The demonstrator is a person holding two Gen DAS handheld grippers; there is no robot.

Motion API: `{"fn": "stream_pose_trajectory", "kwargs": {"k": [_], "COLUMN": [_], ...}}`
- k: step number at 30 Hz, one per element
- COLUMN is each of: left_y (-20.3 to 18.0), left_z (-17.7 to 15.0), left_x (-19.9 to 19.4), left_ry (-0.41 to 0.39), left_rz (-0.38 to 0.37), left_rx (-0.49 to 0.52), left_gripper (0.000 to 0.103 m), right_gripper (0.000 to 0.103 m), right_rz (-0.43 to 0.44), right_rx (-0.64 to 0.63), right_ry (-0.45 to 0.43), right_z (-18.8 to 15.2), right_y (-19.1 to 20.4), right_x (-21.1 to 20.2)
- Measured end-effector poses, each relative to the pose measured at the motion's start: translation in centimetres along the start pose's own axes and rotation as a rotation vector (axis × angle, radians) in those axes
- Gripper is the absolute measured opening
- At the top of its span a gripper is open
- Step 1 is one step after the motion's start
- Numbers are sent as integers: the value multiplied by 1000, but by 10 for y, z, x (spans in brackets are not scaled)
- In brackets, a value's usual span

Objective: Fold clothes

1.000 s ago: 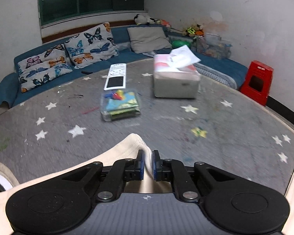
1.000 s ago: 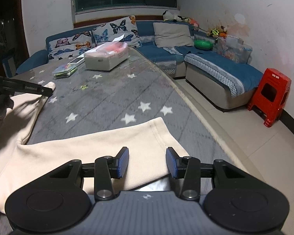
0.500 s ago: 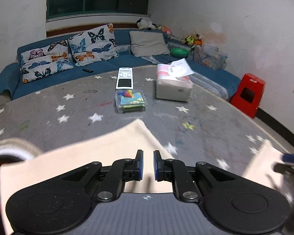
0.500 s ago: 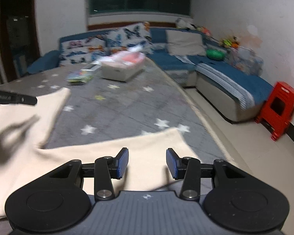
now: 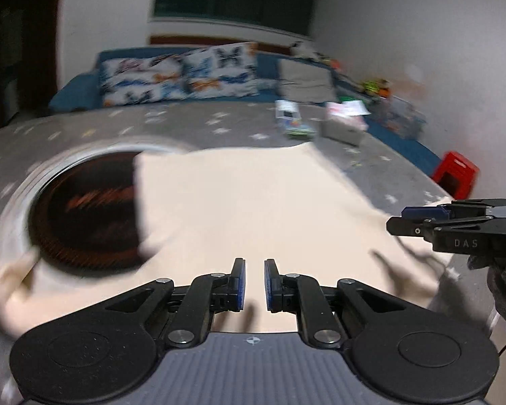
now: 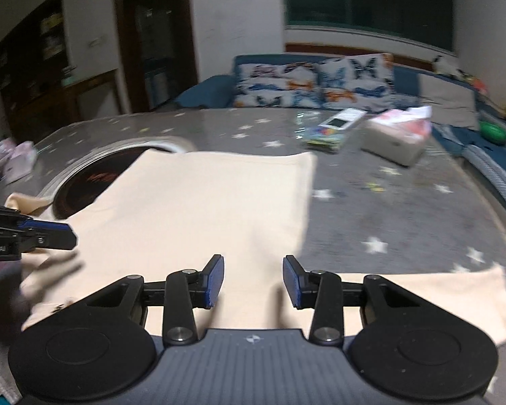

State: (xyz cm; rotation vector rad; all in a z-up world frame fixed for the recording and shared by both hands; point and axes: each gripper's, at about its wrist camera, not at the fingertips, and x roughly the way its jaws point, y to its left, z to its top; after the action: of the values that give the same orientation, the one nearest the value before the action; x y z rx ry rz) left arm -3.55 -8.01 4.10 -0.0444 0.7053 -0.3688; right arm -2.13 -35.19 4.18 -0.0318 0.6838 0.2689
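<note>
A cream garment [image 5: 253, 202] lies spread flat on the grey star-print table [image 5: 388, 175], its left part overlapping a round dark hob [image 5: 84, 209]. My left gripper [image 5: 254, 285] hovers over the garment's near edge. Its jaws stand a narrow gap apart with nothing between them, and finger shadows fall on the cloth. My right gripper [image 6: 253, 281] is wide open above the garment [image 6: 202, 209], with a sleeve [image 6: 455, 290] stretching right. Each gripper shows in the other view: the right gripper [image 5: 396, 221] at the cloth's right edge, the left gripper [image 6: 67, 236] at its left.
A tissue box [image 6: 398, 138], a clear box of colourful items [image 6: 324, 135] and a white remote [image 6: 344, 119] sit at the table's far side. Behind them is a blue sofa with butterfly cushions [image 6: 313, 81]. A red stool [image 5: 455, 172] stands on the floor to the right.
The left gripper, which pinched a raised fold of the cloth, has let go and pulled back; the garment now lies flat. Both views swung left. The right gripper stayed open.
</note>
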Motion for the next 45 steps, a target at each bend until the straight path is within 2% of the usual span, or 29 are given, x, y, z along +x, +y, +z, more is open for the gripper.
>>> {"fn": "stream_pose_trajectory", "kwargs": {"k": [5,9,16,18,22,24,25,29,32,33,35,38,41,45], "left_y": [36,61,104,113,132,145,152,160,155,154,150,137,113,90], "left_z": [-10,-16,-24,-28,-37,-40,-42,-42,-36,-33,-26,-19,-12,-3], "left_x": [-16,-19,-35,-43,-61,-66,-70,-84,-87,-86,-86,-88,-82,-49], "left_ry": [-27,-31,-45,-47,-65,-65,-63,-89,-125,-134,-157,-198,-204,-159], "left_rz": [91,168,398,492,608,667,683,689,664,655,619,552,491,522], "left_rx": [-66,-90,-217,-255,-347,-378,-397,-417,-378,-375,-378,-364,-264,-113], "left_gripper": [20,20,20,20,21,29,29,29,46,47,47,53,59,60], "right_gripper": [39,39,40,41,41,41,41,42,46,46,46,46,46,47], "right_rz": [-2,-7,-21,-21,-19,-19,-19,-16,-17,-17,-19,-17,-18,-16], "right_rx": [-19,-31,-39,-43,-40,-44,-45,-40,-40,-40,-38,-30,-29,-24], "right_ry": [40,64,73,76,76,76,77,76,75,75,74,73,73,70], "right_z": [-6,-11,-10,-10,-10,-10,-10,-10,-10,-10,-10,-10,-11,-11], "right_y": [13,20,24,24,24,24,24,24,25,26,26,26,26,25], "right_x": [12,19,22,23,24,25,25,25,26,26,25,25,25,25]}}
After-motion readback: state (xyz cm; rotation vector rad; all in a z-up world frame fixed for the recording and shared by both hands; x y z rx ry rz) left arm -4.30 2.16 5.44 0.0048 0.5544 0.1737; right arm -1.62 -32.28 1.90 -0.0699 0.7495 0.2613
